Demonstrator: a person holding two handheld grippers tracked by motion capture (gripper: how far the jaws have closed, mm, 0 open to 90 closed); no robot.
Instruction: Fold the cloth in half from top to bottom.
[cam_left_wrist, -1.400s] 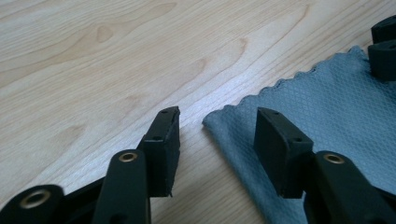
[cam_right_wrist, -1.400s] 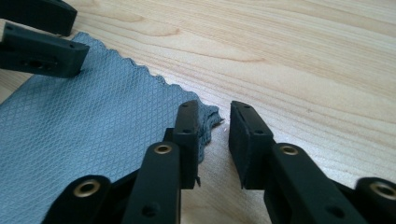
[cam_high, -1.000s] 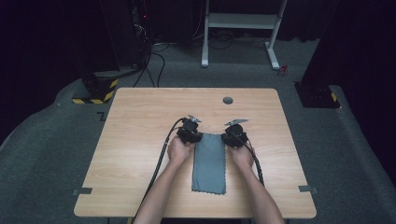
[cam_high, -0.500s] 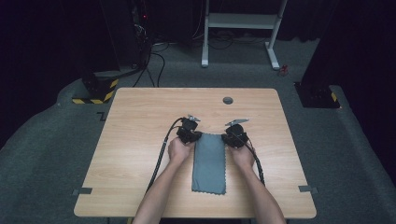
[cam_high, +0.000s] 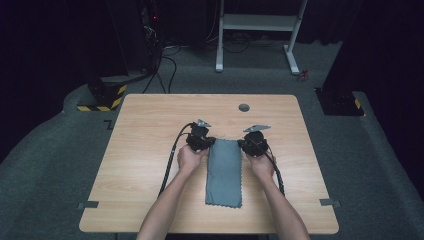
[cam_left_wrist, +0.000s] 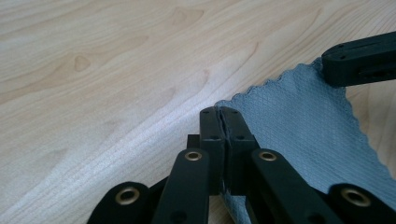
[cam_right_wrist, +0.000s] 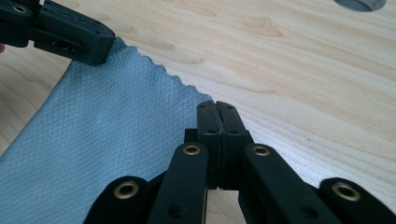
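Lying flat near the table's (cam_high: 150, 165) middle, the grey-blue scallop-edged microfibre cloth (cam_high: 224, 172) has both far corners clamped: left hand-held gripper (cam_left_wrist: 219, 114) and right hand-held gripper (cam_right_wrist: 216, 109) grasping one each; lifting or folding remains.

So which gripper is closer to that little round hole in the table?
Right. The right gripper sits just below the hole, pinching the cloth; the left gripper is farther off to its left.
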